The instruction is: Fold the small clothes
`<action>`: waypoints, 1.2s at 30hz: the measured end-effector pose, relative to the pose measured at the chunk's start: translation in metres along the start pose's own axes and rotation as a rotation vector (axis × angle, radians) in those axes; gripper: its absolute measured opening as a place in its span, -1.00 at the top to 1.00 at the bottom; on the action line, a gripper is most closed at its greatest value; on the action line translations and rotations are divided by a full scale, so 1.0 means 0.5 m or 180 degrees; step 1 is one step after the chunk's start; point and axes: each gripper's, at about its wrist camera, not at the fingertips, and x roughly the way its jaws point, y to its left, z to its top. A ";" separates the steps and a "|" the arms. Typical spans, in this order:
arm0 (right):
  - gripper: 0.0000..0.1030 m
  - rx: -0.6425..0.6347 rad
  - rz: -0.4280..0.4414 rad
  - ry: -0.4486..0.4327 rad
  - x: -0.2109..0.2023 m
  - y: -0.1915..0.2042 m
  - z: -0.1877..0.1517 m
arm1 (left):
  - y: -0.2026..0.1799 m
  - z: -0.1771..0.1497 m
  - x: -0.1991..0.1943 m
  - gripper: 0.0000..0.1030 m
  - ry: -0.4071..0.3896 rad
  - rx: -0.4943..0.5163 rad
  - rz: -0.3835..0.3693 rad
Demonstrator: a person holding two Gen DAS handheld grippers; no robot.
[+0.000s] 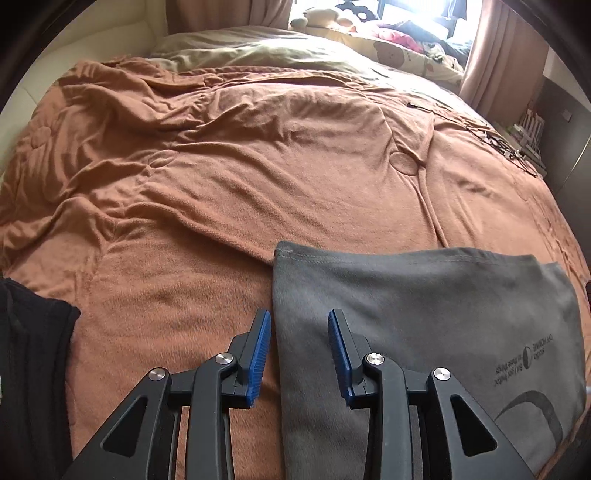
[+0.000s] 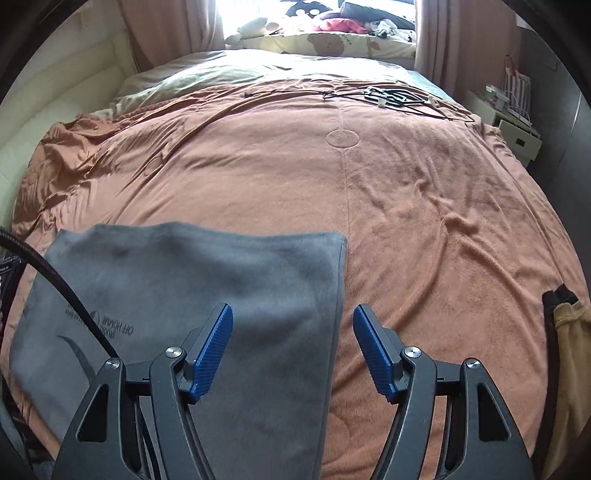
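Observation:
A grey garment [image 1: 424,317] with dark printed lettering lies folded flat on the orange bed cover, near the front edge. My left gripper [image 1: 299,317] hovers over the garment's left edge, jaws apart, blue pads bare. In the right wrist view the same grey garment [image 2: 207,288] fills the lower left. My right gripper [image 2: 293,314] stands open over the garment's right edge, one pad above the cloth, the other above the cover. Neither gripper holds anything.
The orange cover [image 1: 240,177] spreads wrinkled across the bed. A black garment [image 1: 33,354] lies at the left edge. A yellow and black cloth [image 2: 565,332] sits at the right edge. Black cables [image 2: 388,96] lie far back, with pillows and plush toys [image 2: 325,22] beyond.

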 end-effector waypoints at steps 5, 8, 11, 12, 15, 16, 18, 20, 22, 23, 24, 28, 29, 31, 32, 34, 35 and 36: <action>0.00 -0.0093 0.0165 0.0141 -0.037 0.014 -0.060 | -0.021 -0.064 -0.041 0.33 0.0004 0.0032 -0.0119; 0.02 -0.0122 0.0228 0.0191 -0.063 0.023 -0.095 | -0.034 -0.106 -0.060 0.33 0.0033 0.0061 -0.0178; 0.02 -0.0119 0.0258 0.0204 -0.089 0.027 -0.125 | -0.052 -0.148 -0.078 0.33 0.0050 0.0118 -0.0174; 0.02 -0.0117 0.0266 0.0213 -0.096 0.032 -0.133 | -0.059 -0.163 -0.085 0.33 0.0052 0.0128 -0.0179; 0.02 -0.0120 0.0260 0.0211 -0.123 0.049 -0.162 | -0.078 -0.202 -0.101 0.33 0.0064 0.0147 -0.0232; 0.02 -0.0124 0.0266 0.0200 -0.131 0.055 -0.171 | -0.087 -0.218 -0.108 0.33 0.0063 0.0173 -0.0231; 0.02 -0.0123 0.0291 0.0200 -0.143 0.066 -0.193 | -0.103 -0.244 -0.116 0.33 0.0074 0.0197 -0.0242; 0.02 -0.0115 0.0317 0.0225 -0.150 0.078 -0.216 | -0.118 -0.270 -0.125 0.33 0.0078 0.0197 -0.0263; 0.02 -0.0093 0.0326 0.0258 -0.151 0.090 -0.237 | -0.139 -0.293 -0.131 0.33 0.0077 0.0234 -0.0271; 0.02 -0.0100 0.0309 0.0276 -0.150 0.096 -0.244 | -0.149 -0.302 -0.133 0.33 0.0074 0.0257 -0.0278; 0.02 -0.0121 0.0277 0.0297 -0.148 0.104 -0.252 | -0.160 -0.312 -0.135 0.33 0.0075 0.0277 -0.0288; 0.02 -0.0203 0.0110 0.0465 -0.131 0.122 -0.281 | -0.199 -0.346 -0.129 0.33 0.0138 0.0323 -0.0295; 0.02 -0.0225 0.0042 0.0521 -0.125 0.124 -0.288 | -0.206 -0.355 -0.125 0.33 0.0165 0.0358 -0.0267; 0.02 -0.0239 -0.0028 0.0606 -0.118 0.121 -0.304 | -0.214 -0.371 -0.115 0.33 0.0212 0.0441 -0.0145; 0.02 -0.0229 -0.0016 0.0592 -0.121 0.119 -0.306 | -0.214 -0.381 -0.111 0.32 0.0229 0.0482 -0.0095; 0.02 -0.0191 -0.0019 0.0612 -0.131 0.114 -0.306 | -0.209 -0.390 -0.113 0.32 0.0212 0.0508 -0.0079; 0.02 -0.0168 -0.0023 0.0633 -0.135 0.114 -0.305 | -0.205 -0.393 -0.117 0.32 0.0218 0.0508 -0.0068; 0.02 -0.0140 -0.0021 0.0645 -0.141 0.113 -0.302 | -0.200 -0.395 -0.123 0.32 0.0228 0.0506 -0.0061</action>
